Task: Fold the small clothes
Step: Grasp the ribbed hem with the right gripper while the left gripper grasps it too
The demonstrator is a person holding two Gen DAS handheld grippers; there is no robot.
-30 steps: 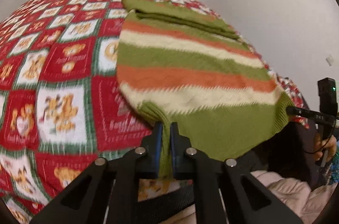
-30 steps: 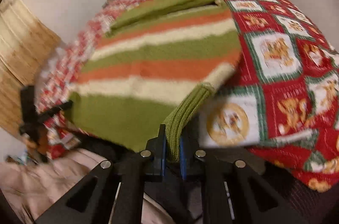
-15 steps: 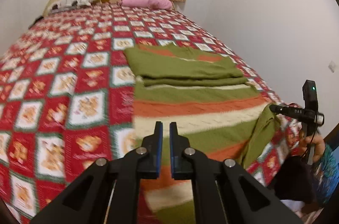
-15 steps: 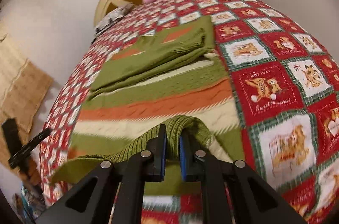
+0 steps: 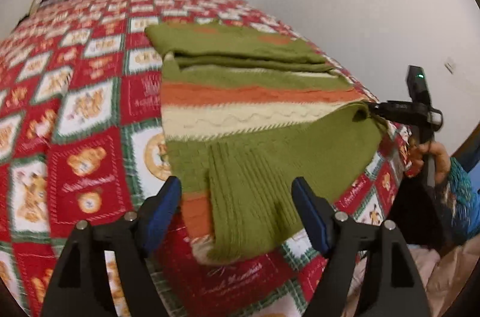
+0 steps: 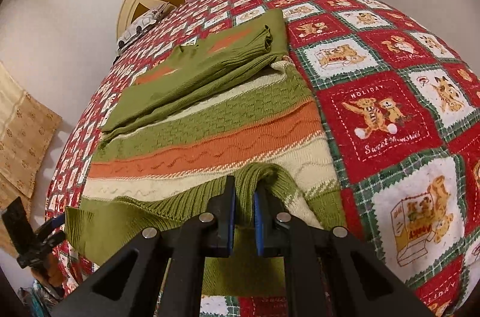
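- the sweater [image 5: 255, 113] lies on the bed [image 5: 90, 113], in the centre of the left view, stripes running across the frame.
- left gripper [image 5: 237, 209] has just been opening; its jaws stand wide around the dropped hem, pads not pressing it.
- right gripper [image 6: 243, 215] is clenched on the other hem corner, low centre of its view.
- the fold line runs left to right; in my judgement the right hand must lay its corner down next.

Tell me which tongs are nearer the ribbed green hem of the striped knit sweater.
Right. The right tongs are shut on the ribbed green hem, folded over the striped sweater. The left tongs have just opened and hover above the hem, touching nothing.
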